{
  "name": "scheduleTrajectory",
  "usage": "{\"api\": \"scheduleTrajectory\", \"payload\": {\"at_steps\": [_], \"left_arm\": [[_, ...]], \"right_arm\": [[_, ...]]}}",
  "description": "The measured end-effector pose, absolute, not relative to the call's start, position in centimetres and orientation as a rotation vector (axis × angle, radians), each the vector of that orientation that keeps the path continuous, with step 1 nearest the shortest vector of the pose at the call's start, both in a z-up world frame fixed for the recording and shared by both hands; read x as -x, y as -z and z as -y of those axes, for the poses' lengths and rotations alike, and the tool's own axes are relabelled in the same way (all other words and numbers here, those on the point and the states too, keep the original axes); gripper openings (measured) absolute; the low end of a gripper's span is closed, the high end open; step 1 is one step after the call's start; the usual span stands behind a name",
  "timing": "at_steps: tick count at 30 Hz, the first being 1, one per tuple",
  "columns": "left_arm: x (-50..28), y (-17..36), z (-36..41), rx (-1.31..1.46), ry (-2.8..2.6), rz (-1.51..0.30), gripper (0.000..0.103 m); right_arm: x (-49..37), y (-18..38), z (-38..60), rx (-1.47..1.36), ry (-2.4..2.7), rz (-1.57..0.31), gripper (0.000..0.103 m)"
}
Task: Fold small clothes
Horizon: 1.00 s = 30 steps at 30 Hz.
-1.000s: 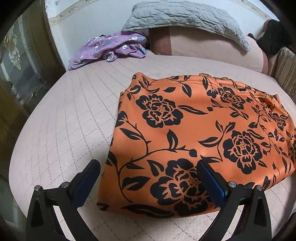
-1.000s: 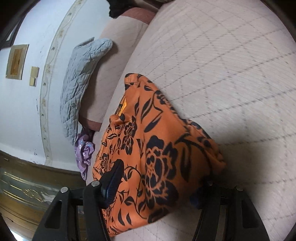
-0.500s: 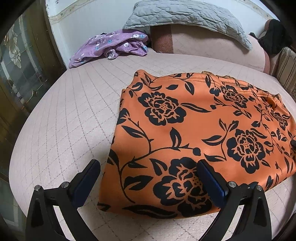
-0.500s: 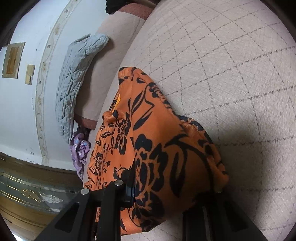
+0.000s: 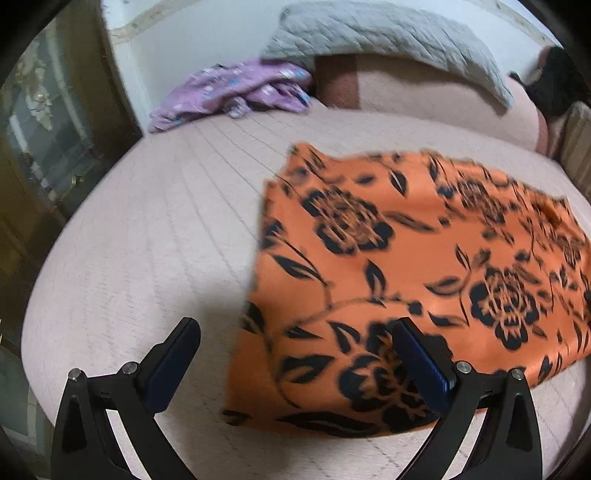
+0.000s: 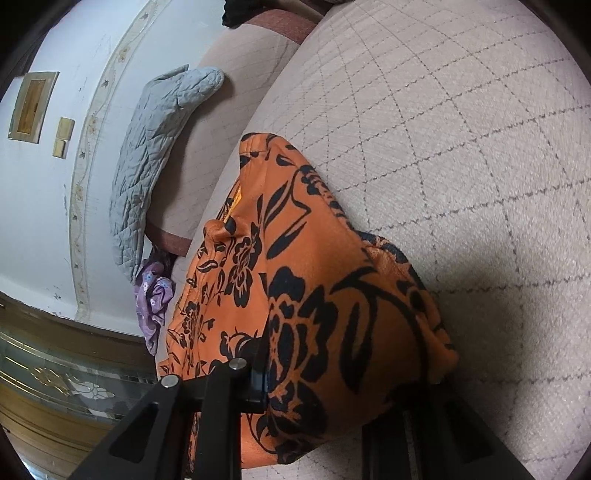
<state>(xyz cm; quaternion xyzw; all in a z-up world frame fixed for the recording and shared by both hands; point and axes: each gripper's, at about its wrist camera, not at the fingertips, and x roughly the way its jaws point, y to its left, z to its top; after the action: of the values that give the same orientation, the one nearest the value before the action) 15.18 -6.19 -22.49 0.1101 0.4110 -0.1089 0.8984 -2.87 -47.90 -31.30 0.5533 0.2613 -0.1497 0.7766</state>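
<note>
Bed point(image 6: 461, 166): right tool point(image 6: 343, 373) newly gripping garment point(image 6: 314, 295)

No readable text

Neither view showed any legible words, labels, brands or numbers; the left wrist view was blurred.

The garment point(image 5: 424, 266) lies on the bed point(image 5: 155, 240), pillow point(image 5: 388, 33) behind it.

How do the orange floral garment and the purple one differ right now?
The orange garment lies spread flat mid-bed with bold black flowers; the purple garment sits crumpled by the wall with small pale flowers. The right gripper is closing on a bunched edge of the orange garment, and the open left gripper straddles its corner; nothing touches the purple garment. Both rest on the quilted bed.
</note>
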Motion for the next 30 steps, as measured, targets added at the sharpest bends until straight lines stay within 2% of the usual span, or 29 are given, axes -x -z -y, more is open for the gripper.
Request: {"api": "scheduleTrajectory", "payload": {"at_steps": [3,7,18,24,30], "left_arm": [[-15.5,21.7,4.8,-0.216,0.196,-0.810,0.103],[-17.5,24.5,3.8,-0.213,0.165,-0.971,0.103],[-18.9,23.1,1.0,-0.115,0.145,-0.940,0.103],[-19.2,24.7,1.3,-0.168,0.145,-0.991,0.103],[-17.9,22.8,1.5,-0.152,0.172,-0.905,0.103]], "right_arm": [[3.0,31.4,47.9,-1.205,0.321,-0.554,0.023],[3.2,31.5,47.8,-1.210,0.326,-0.546,0.024],[2.5,29.5,46.2,-1.048,0.401,-0.590,0.023],[3.0,30.7,46.9,-1.126,0.388,-0.568,0.024],[3.2,30.7,46.9,-1.122,0.384,-0.561,0.024]]}}
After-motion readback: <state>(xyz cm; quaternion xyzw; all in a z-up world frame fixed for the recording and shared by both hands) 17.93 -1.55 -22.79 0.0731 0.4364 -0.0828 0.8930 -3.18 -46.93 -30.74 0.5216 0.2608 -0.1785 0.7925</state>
